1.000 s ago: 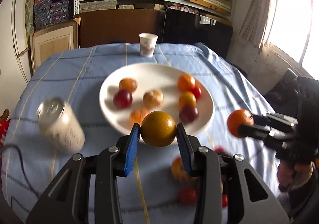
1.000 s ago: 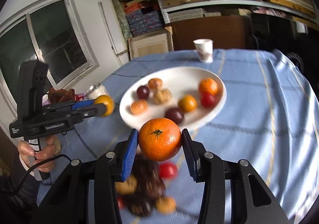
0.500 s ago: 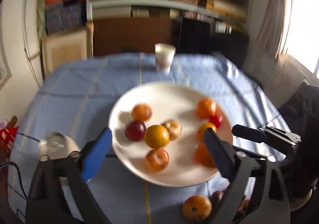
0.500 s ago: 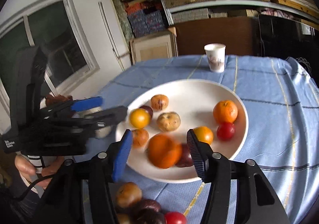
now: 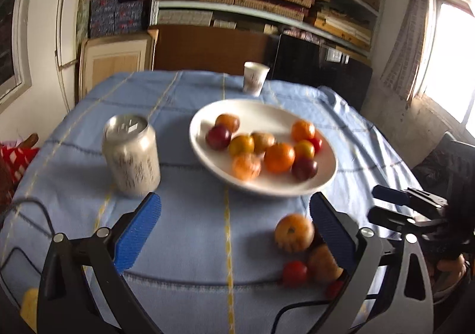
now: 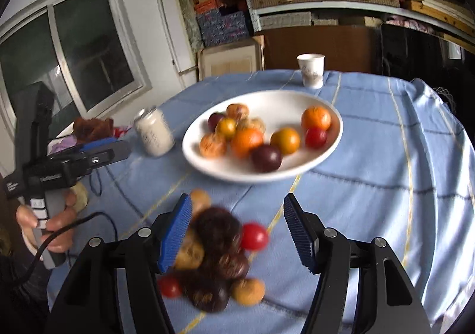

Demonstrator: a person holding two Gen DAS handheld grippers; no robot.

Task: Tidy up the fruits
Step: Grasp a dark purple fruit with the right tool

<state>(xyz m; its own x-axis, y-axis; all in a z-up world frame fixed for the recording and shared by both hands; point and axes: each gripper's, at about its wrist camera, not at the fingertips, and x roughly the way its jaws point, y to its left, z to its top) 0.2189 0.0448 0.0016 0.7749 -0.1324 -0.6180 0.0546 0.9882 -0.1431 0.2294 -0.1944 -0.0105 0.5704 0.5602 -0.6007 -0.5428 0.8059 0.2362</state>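
Fruit sits in two groups on the blue-clothed surface (image 5: 184,233). Going left to right in the left wrist view, a silver can (image 5: 131,155) stands upright toward the left edge, well apart from the white plate (image 5: 204,152) at the middle. The plate holds a cluster of fruit: a dark red plum (image 5: 218,137) and a yellow one (image 5: 241,144) on its left part, a big orange (image 5: 279,157) near the middle, and a small red tomato (image 5: 316,143) at its right rim. Behind the plate, near the far edge, a paper cup (image 5: 254,78) stands upright.

The left gripper (image 5: 234,224) hangs over bare cloth just in front of the plate; its jaws have just been opening and stand spread as wide as they go, with nothing between them. A loose pile of fruit (image 5: 299,247) lies by the near right corner, touching nothing on the plate, with a pale orange piece just beside the right blue pad (image 5: 332,230).

In the right wrist view the right gripper (image 6: 237,230) hovers over that pile; its jaws have just been opening and stand about halfway apart. A dark brown fruit (image 6: 218,230) and a red tomato (image 6: 253,236) show blurred in the gap, and neither pad presses on them. A hand (image 6: 47,221) grips the handle of the left gripper at the left edge.
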